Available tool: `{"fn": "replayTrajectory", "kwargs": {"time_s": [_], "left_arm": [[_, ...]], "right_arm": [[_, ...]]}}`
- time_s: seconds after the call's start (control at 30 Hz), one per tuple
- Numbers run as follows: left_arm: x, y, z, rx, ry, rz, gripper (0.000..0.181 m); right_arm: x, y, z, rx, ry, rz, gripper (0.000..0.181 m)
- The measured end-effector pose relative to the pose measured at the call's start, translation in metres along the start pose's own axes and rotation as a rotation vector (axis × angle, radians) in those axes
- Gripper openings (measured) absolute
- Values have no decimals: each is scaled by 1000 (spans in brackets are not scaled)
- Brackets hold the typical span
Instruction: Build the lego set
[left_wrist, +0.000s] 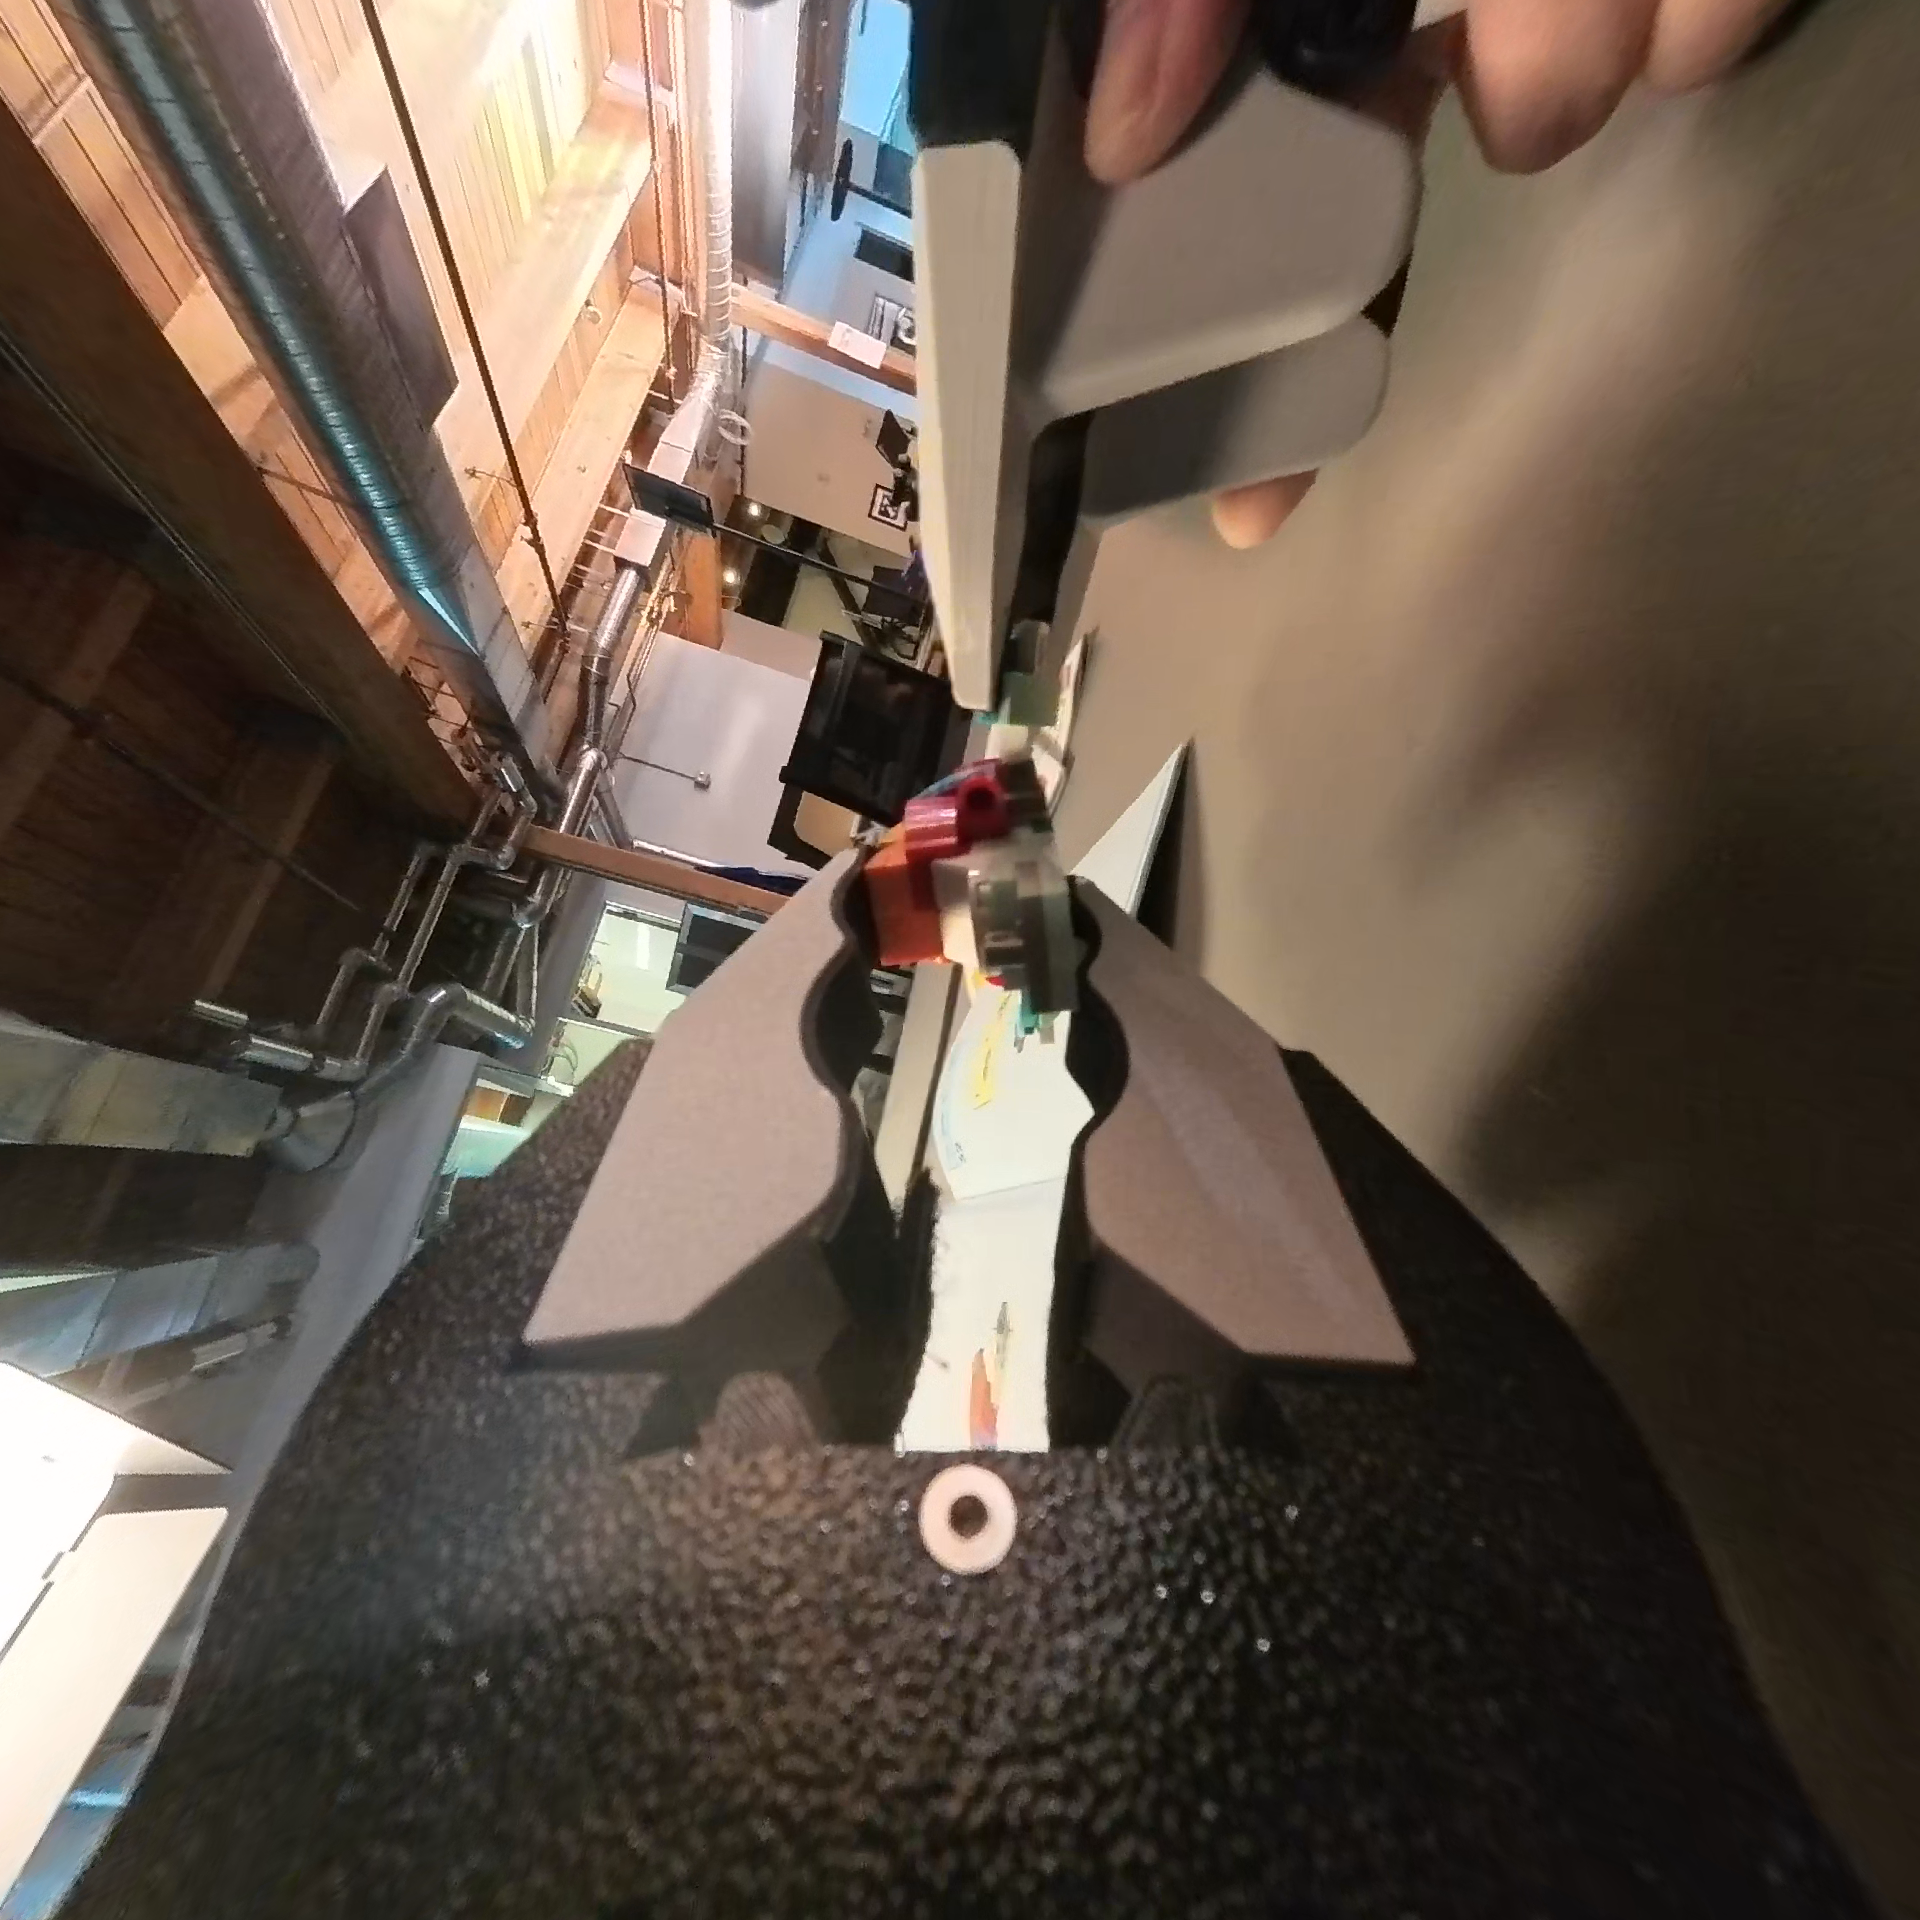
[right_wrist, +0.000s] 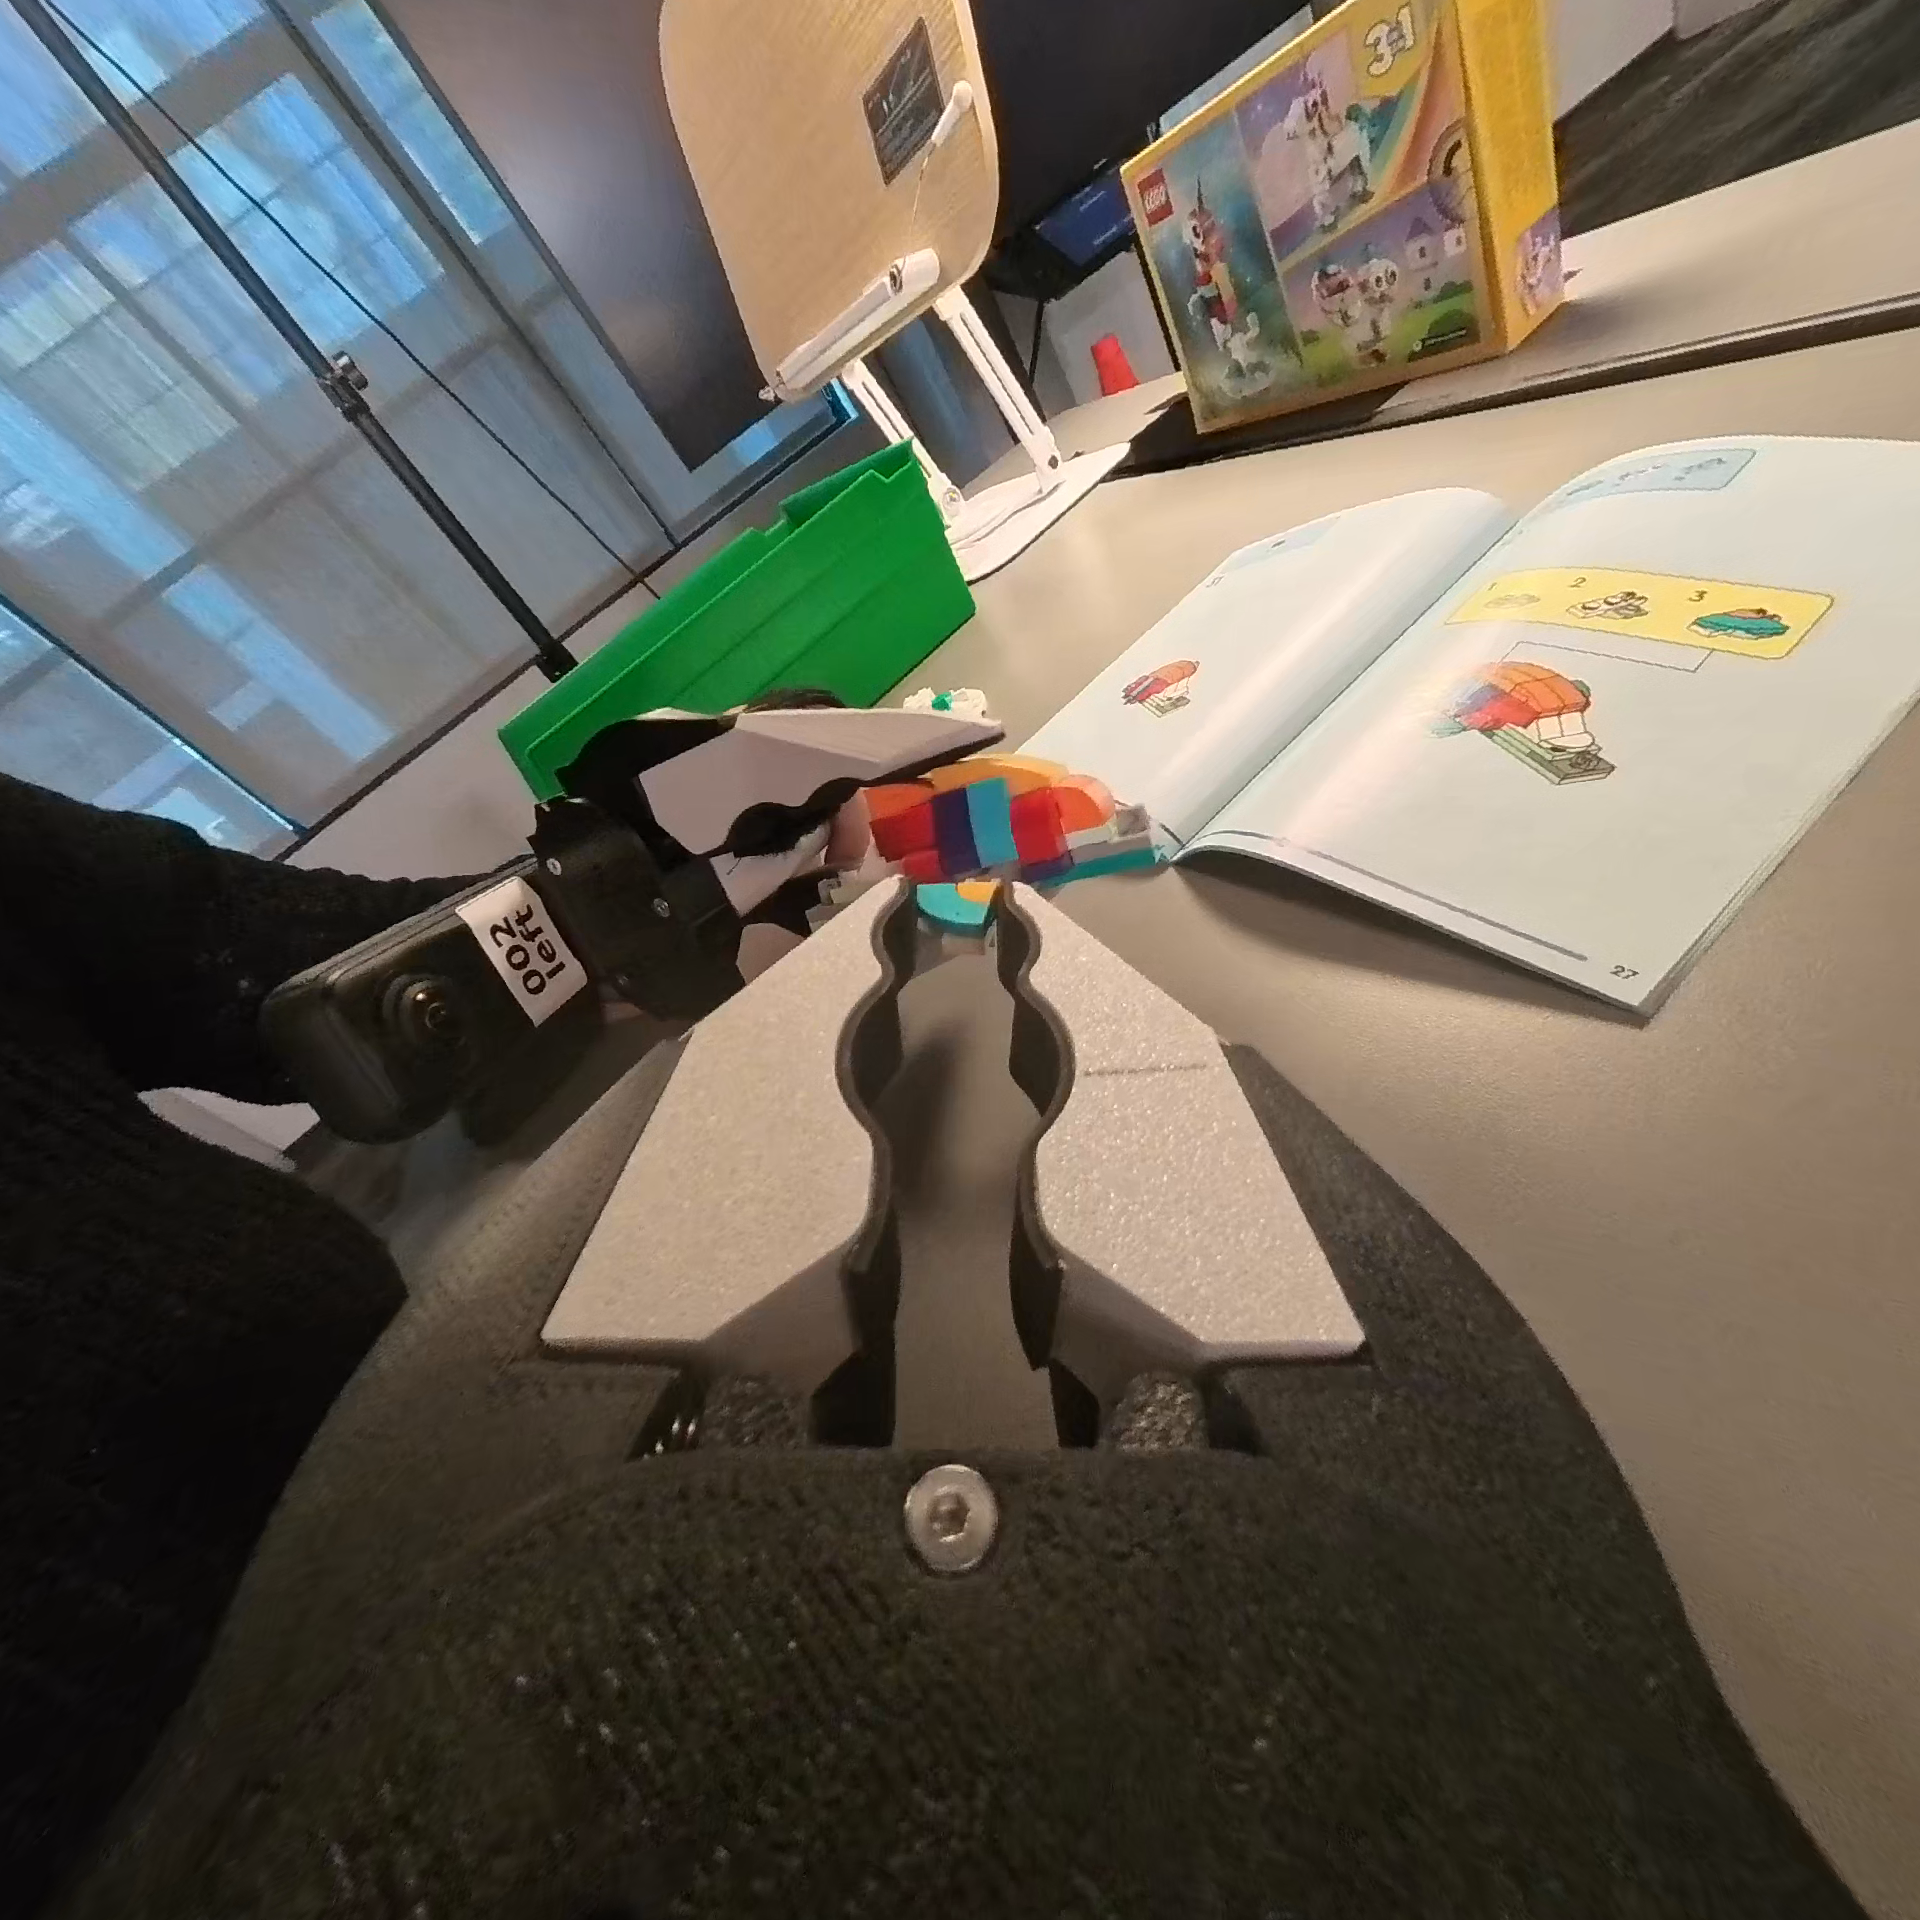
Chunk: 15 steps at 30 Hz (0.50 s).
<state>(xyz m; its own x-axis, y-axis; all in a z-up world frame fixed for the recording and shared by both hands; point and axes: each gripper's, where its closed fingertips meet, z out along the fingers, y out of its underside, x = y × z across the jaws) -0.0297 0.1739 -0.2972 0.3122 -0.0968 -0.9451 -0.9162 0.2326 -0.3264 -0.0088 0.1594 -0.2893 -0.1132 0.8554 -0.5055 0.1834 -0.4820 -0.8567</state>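
Observation:
My left gripper (left_wrist: 966, 904) is shut on a small lego model (left_wrist: 935, 894) of orange, red, white and grey bricks, held in the air. In the right wrist view the left gripper (right_wrist: 883, 810) comes in from the left, and the model (right_wrist: 987, 821) shows orange, red, purple and blue stripes. My right gripper (right_wrist: 956, 914) is shut on a small teal piece (right_wrist: 951, 906) right under the model and touching or nearly touching it. In the left wrist view the right gripper (left_wrist: 1013, 686), held by a hand (left_wrist: 1164, 94), points down just above the model.
An open instruction booklet (right_wrist: 1455, 707) lies on the grey table (right_wrist: 1558, 1195) to the right. A green bin (right_wrist: 748, 644) stands behind the grippers. The yellow lego box (right_wrist: 1340, 208) and a white stand with a beige panel (right_wrist: 831, 208) are at the back. A black sleeve (right_wrist: 125, 1039) is on the left.

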Motion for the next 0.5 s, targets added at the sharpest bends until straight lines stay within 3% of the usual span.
{"fn": "replayTrajectory", "kwargs": {"time_s": [0.5], "left_arm": [[13, -5, -3, 42, 68, 61, 31]], "right_arm": [[0, 14, -3, -118, -38, -7, 14]]}}
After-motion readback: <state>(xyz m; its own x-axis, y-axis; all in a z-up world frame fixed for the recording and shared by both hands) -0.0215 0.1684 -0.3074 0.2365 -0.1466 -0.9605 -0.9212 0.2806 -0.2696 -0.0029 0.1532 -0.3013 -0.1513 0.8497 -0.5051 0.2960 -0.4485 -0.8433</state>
